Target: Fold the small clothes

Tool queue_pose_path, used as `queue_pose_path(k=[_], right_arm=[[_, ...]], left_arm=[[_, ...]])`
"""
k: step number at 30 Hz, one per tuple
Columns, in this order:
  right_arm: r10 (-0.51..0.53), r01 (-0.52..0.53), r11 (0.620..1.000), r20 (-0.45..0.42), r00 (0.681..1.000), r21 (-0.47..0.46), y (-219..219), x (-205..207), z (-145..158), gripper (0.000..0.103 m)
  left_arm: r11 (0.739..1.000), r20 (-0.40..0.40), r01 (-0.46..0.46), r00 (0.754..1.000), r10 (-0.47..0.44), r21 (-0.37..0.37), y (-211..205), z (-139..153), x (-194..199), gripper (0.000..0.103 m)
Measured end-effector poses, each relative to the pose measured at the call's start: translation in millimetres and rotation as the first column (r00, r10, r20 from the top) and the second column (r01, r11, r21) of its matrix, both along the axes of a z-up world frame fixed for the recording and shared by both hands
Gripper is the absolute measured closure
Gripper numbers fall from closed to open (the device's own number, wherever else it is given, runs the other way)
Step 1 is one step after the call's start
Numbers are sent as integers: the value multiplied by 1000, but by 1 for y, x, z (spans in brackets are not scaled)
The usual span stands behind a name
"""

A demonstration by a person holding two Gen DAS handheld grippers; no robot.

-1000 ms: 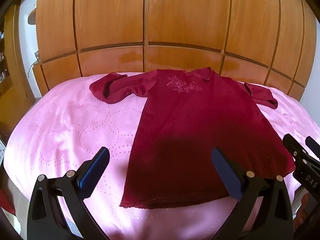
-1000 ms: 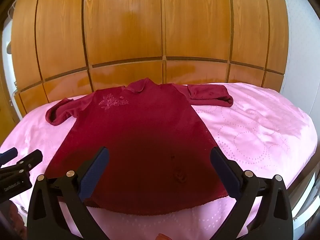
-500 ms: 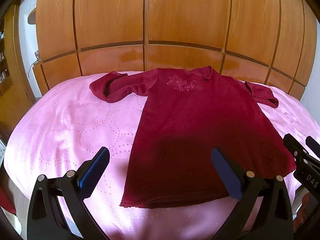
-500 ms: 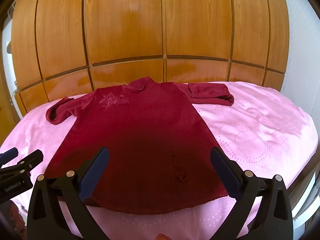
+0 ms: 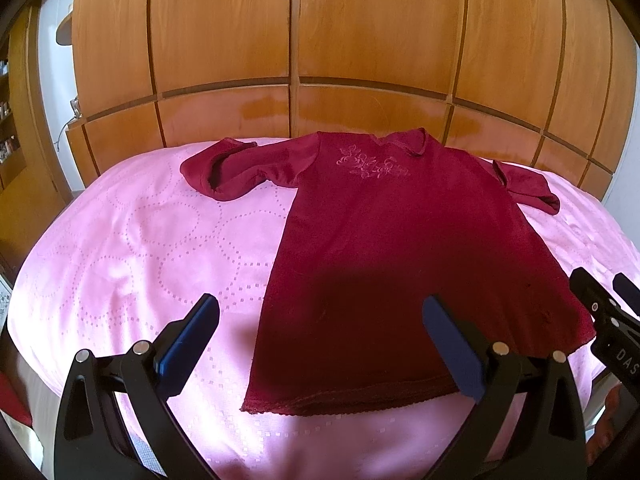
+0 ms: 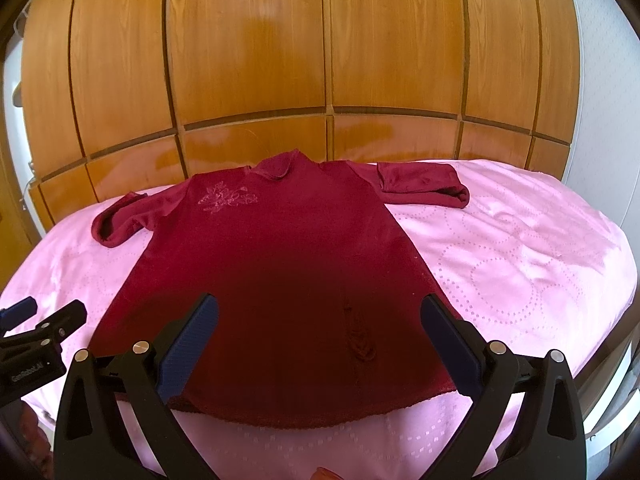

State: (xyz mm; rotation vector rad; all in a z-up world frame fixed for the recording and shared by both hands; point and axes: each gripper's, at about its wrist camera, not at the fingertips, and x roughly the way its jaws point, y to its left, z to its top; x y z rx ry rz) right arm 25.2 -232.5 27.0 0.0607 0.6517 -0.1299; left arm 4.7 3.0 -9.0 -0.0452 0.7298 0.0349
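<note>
A dark red long-sleeved garment lies flat on a pink bed cover, collar away from me, hem near me. It also shows in the right wrist view. Both sleeves are bent and bunched near the shoulders. My left gripper is open and empty, held above the hem's left part. My right gripper is open and empty, above the hem's right part. The right gripper also shows at the right edge of the left wrist view, and the left gripper at the left edge of the right wrist view.
A wooden panelled wardrobe stands right behind the bed. The bed's pink cover reaches out on both sides of the garment. The bed's near edge lies just below the grippers. A white wall stands at the right.
Both grippers have risen or tilted slightly, so the garment sits a little lower in both views. The garment has not moved and both grippers stay open.
</note>
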Motion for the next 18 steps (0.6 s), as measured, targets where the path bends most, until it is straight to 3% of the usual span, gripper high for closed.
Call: queue_pose_path(k=[18], right_arm=[[5,-5,1000,-13,1000,5,0,4,-1,3]], left_arm=[[1000,-11,-1,1000,1,-2,0,-3,1,2]])
